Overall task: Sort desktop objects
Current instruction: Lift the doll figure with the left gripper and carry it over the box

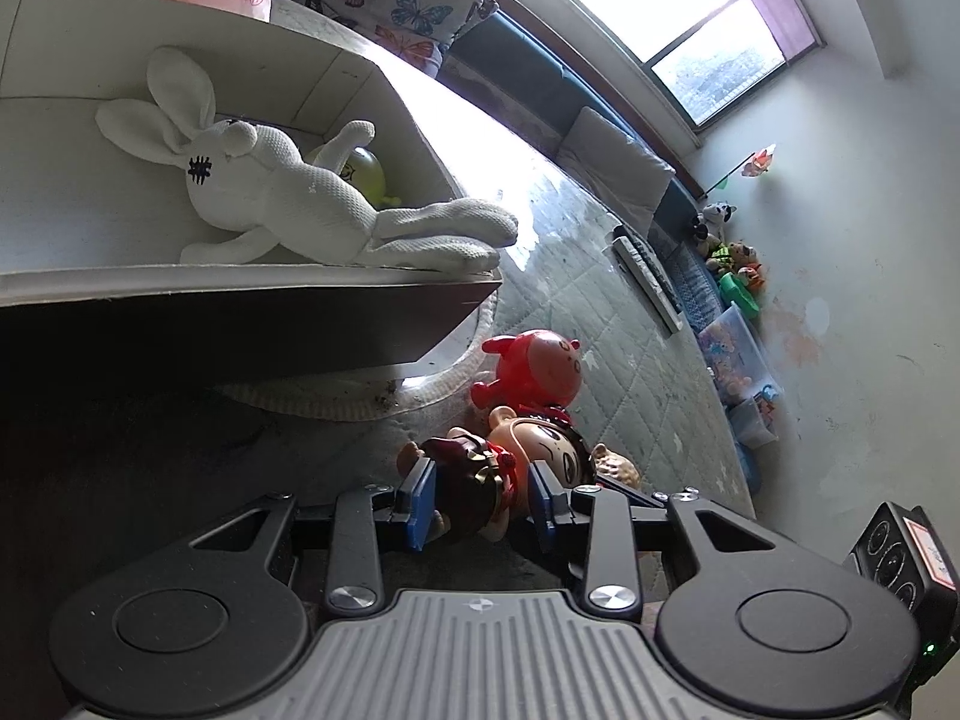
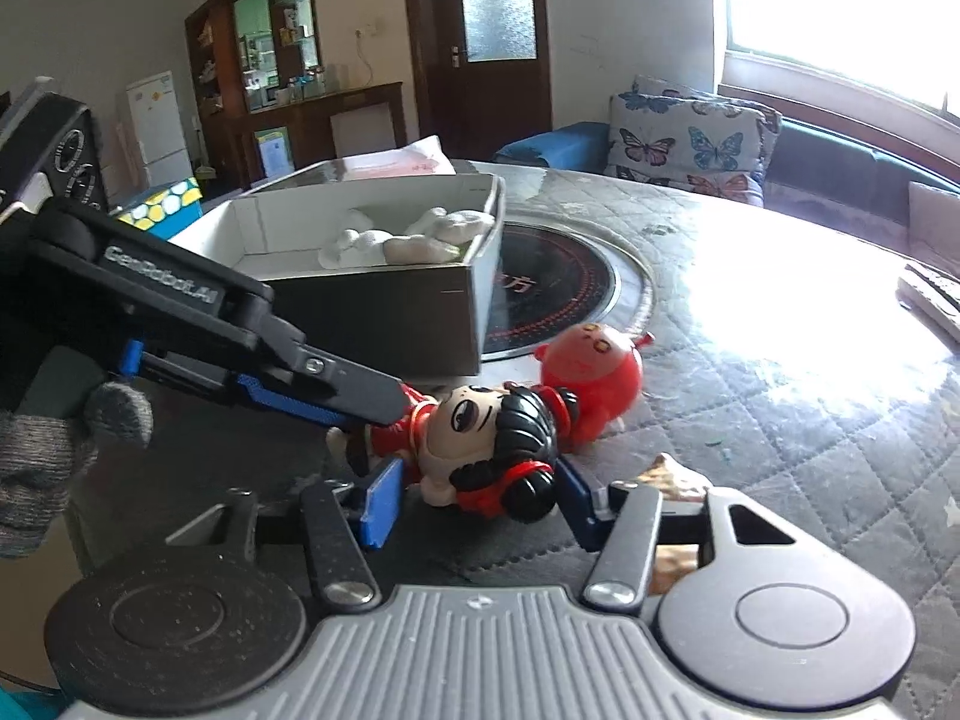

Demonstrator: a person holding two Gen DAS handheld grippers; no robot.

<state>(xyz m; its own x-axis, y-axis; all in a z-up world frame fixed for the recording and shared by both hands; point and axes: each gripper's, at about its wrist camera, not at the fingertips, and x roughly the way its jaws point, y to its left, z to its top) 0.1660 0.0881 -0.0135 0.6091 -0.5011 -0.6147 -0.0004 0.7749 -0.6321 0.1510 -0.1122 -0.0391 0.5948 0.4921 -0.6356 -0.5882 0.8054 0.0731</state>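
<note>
A doll figure with black hair and red clothes (image 2: 480, 444) lies on the quilted table. My left gripper (image 1: 483, 501) has its blue pads on either side of the doll's body (image 1: 480, 480); it also shows in the right wrist view (image 2: 384, 399), reaching in from the left. My right gripper (image 2: 474, 498) is open around the doll's head. A red round toy (image 2: 591, 375) lies just beyond the doll (image 1: 534, 372). A white box (image 1: 252, 279) holds a white plush rabbit (image 1: 270, 192) and a green ball (image 1: 363, 174).
A round induction cooktop (image 2: 564, 294) sits in the table beside the box (image 2: 384, 300). A remote control (image 1: 648, 279) lies further out on the table. A tan lumpy toy (image 1: 618, 468) lies right of the doll. A butterfly cushion (image 2: 684, 138) is on the sofa behind.
</note>
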